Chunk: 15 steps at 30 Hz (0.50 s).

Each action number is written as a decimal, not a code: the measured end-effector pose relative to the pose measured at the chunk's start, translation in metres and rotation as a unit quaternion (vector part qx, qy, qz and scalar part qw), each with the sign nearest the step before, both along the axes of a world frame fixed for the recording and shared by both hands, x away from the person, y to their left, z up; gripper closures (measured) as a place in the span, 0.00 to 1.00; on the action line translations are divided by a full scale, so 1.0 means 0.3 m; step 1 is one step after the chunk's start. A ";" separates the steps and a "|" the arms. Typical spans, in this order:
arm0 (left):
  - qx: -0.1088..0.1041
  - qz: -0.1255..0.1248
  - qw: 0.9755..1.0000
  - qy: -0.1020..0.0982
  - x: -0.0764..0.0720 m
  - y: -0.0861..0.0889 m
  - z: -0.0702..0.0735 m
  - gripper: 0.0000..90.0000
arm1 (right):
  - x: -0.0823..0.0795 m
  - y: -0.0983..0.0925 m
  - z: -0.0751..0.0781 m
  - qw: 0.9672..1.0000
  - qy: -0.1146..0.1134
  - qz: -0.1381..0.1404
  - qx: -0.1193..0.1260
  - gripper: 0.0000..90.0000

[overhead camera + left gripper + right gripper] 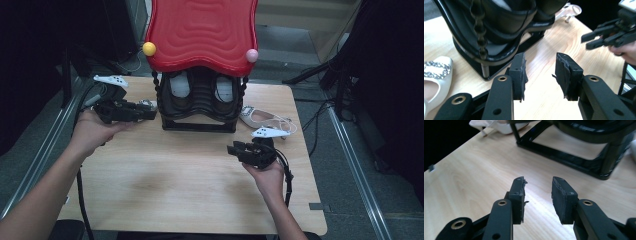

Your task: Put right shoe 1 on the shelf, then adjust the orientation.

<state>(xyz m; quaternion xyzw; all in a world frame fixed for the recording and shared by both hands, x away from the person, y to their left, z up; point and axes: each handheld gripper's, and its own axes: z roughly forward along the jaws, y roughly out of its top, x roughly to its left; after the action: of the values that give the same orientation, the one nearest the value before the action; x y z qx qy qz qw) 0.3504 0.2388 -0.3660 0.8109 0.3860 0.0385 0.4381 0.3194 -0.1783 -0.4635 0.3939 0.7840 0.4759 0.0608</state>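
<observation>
The black shoe rack (200, 107) under its red wavy top (201, 32) stands at the middle of the table's (190, 190) far edge, white shoes on its shelf. One white heeled shoe (260, 119) lies by its right foot, another (435, 75) at its left. The left gripper (150, 111), jaws apart and empty, sits almost against the rack's left post; a careless push could nudge the frame or pinch the beaded post (480, 37) instead of a shoe. The right gripper (234, 148) hangs unclenched over bare wood. No readable writing.
</observation>
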 end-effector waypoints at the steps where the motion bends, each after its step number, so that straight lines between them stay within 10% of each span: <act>1: 0.001 -0.002 1.000 0.004 0.000 0.000 -0.012 0.68 | 0.000 -0.003 0.001 1.000 0.000 -0.002 0.003 0.69; 11: 0.008 0.006 1.000 0.012 -0.001 0.005 -0.123 0.75 | -0.001 -0.027 -0.014 1.000 0.027 0.006 -0.006 0.67; 15: 0.011 0.008 1.000 0.013 -0.001 0.009 -0.169 0.82 | -0.015 -0.044 -0.031 1.000 -0.009 0.004 -0.005 0.63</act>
<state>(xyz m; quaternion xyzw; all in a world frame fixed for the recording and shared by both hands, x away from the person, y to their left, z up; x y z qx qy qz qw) 0.3502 0.2415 -0.4168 0.8133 0.3975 0.0353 0.4234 0.3150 -0.1916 -0.4727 0.3866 0.7872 0.4757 0.0678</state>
